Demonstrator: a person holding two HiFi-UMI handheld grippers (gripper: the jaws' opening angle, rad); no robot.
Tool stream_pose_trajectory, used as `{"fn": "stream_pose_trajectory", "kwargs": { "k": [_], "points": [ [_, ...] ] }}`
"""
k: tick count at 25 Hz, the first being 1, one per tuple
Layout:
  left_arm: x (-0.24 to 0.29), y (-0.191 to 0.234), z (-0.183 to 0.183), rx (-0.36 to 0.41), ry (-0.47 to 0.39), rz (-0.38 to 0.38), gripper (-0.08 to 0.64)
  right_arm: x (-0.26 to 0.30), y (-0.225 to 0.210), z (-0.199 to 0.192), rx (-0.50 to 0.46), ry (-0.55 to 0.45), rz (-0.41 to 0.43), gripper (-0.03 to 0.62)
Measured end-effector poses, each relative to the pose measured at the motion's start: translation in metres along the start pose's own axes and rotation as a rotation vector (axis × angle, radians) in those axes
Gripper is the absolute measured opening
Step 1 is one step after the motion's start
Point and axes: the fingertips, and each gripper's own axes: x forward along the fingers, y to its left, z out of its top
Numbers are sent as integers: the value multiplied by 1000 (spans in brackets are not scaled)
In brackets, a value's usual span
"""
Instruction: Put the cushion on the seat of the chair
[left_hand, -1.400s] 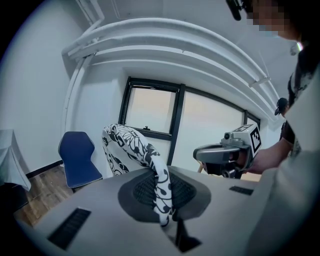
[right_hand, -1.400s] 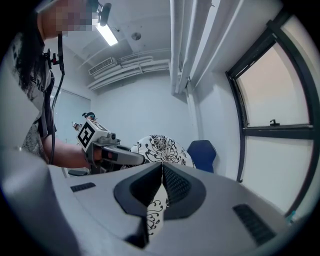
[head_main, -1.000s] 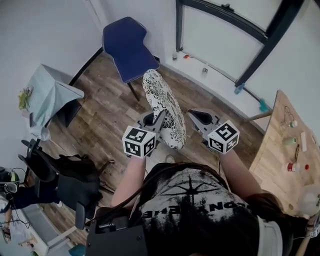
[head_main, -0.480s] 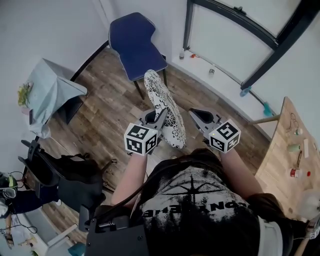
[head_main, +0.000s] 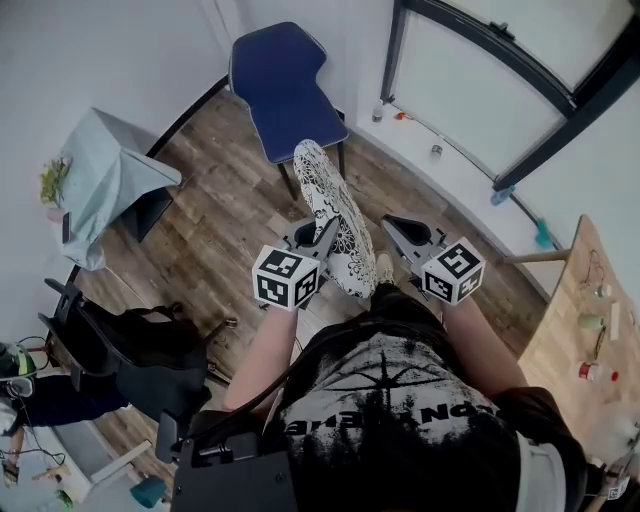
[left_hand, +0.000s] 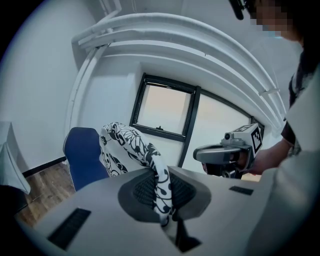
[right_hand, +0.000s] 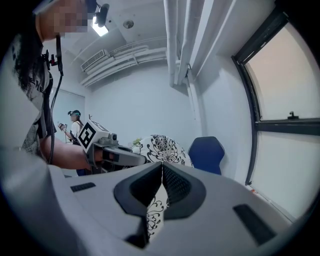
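Wood floor (head_main: 220, 230) separates the person from the chair (head_main: 285, 85). Left gripper (head_main: 320, 234) and right gripper (head_main: 391, 224) both pinch the cushion (head_main: 335, 210) in the air; placing it on the seat remains.

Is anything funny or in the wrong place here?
Yes. The flowery cushion is up in the air, hanging on its edge from the left tool, which pinches only its rim. It is not on the blue chair, which stands farther ahead. Nothing looks spilled or broken.
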Motion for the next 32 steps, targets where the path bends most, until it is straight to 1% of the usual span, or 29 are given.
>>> {"fn": "stream_pose_trajectory", "kwargs": {
  "k": [3, 5, 10, 15, 19, 27, 32],
  "points": [
    [-1, 28, 9, -17, 7, -4, 24, 33, -2, 10, 10, 15, 9, 17],
    [7, 41, 14, -21, 14, 8, 25, 48, -12, 14, 12, 16, 27, 17],
    [47, 56, 22, -33, 32, 51, 25, 60, -56, 18, 20, 16, 75, 17],
    [77, 80, 43, -57, 51, 77, 25, 80, -102, 42, 28, 29, 96, 18],
    [104, 100, 62, -70, 45, 110, 25, 97, -135, 57, 18, 35, 134, 18],
    [158, 123, 91, -70, 55, 165, 25, 114, -200, 65, 33, 45, 183, 18],
    [184, 129, 96, -70, 57, 181, 25, 118, -226, 59, 40, 51, 200, 17]
  ]
}}
